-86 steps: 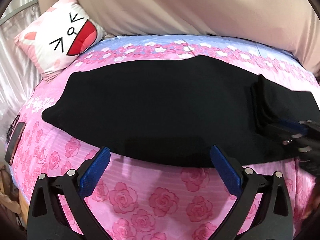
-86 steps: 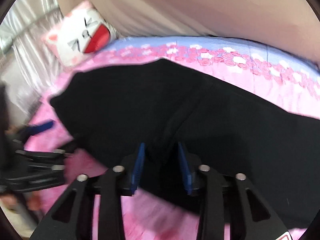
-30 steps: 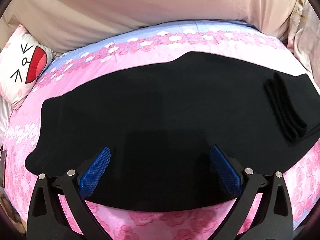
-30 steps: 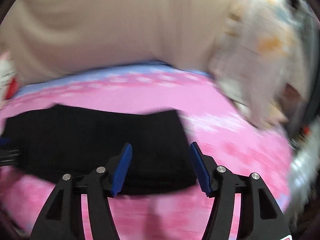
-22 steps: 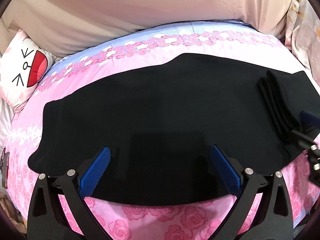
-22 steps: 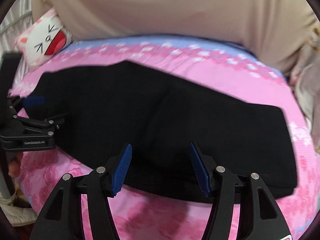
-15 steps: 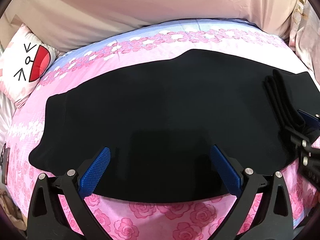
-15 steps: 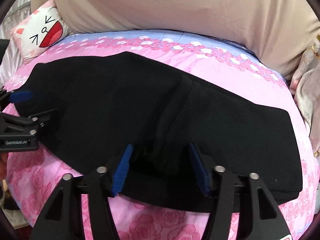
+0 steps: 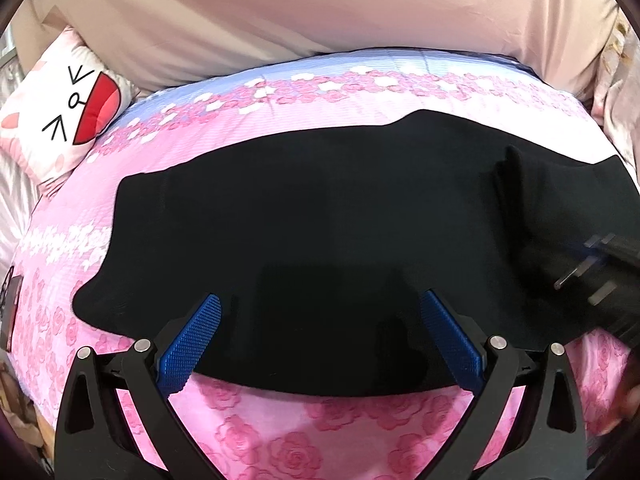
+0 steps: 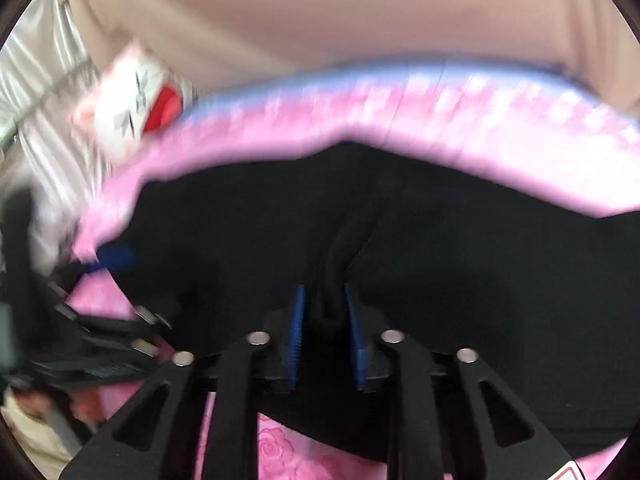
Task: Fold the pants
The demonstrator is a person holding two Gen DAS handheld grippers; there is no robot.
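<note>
Black pants (image 9: 320,216) lie flat across a pink rose bedspread (image 9: 304,440), with a folded-over band at their right end (image 9: 516,200). My left gripper (image 9: 320,336) is open and empty, hovering over the pants' near edge. My right gripper (image 10: 325,320) is shut on a bunched ridge of the pants (image 10: 340,248); it shows blurred at the right edge of the left wrist view (image 9: 600,276). The left gripper appears blurred at the left of the right wrist view (image 10: 108,304).
A white cat-face pillow (image 9: 68,116) lies at the far left corner of the bed. A beige curtain (image 9: 320,20) hangs behind the bed. A dark flat object (image 9: 10,308) lies at the bed's left edge.
My right gripper has closed on the pants' fold near the right end and is moving, blurring its view. The left gripper stays open, shifted slightly right over the near edge.
</note>
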